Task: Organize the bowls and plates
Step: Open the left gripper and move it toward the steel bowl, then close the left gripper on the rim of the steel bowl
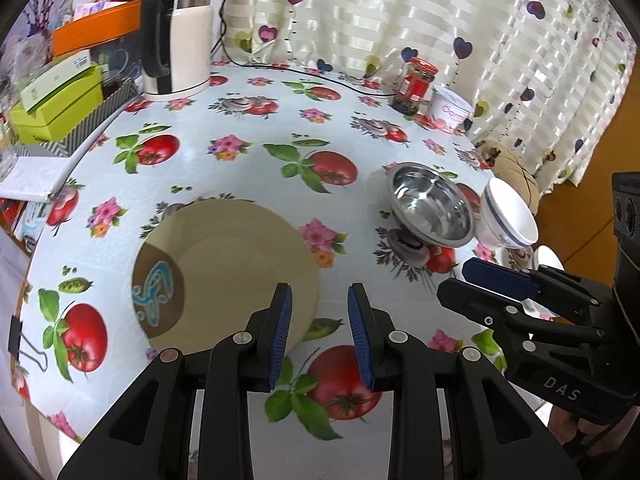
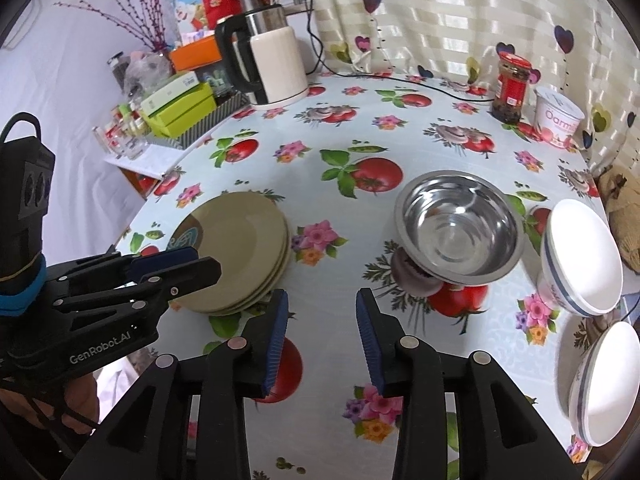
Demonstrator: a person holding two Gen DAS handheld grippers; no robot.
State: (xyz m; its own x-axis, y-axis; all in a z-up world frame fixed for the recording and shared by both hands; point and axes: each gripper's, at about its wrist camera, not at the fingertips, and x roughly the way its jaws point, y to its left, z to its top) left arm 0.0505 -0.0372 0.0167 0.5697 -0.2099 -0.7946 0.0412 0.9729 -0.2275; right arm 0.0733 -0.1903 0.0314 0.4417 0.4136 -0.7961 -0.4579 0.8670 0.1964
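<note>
A stack of beige plates [image 1: 228, 264] [image 2: 236, 252] lies on the tomato-print tablecloth at the left. A steel bowl [image 1: 430, 210] [image 2: 460, 228] stands right of it. A white bowl with a blue band [image 1: 508, 216] [image 2: 580, 264] sits beside the steel bowl, and a second white bowl [image 2: 604, 388] is nearer the front right edge. My left gripper [image 1: 320, 320] is open and empty, just above the plates' near rim. My right gripper [image 2: 322, 332] is open and empty over bare cloth between the plates and the steel bowl.
An electric kettle [image 2: 268, 64] with a cord, a red-lidded jar [image 2: 510, 88] and a yoghurt tub [image 2: 558, 116] stand at the back. Boxes and glasses [image 2: 176, 108] crowd the left edge. A curtain hangs behind. A binder clip [image 1: 24, 344] grips the cloth's left edge.
</note>
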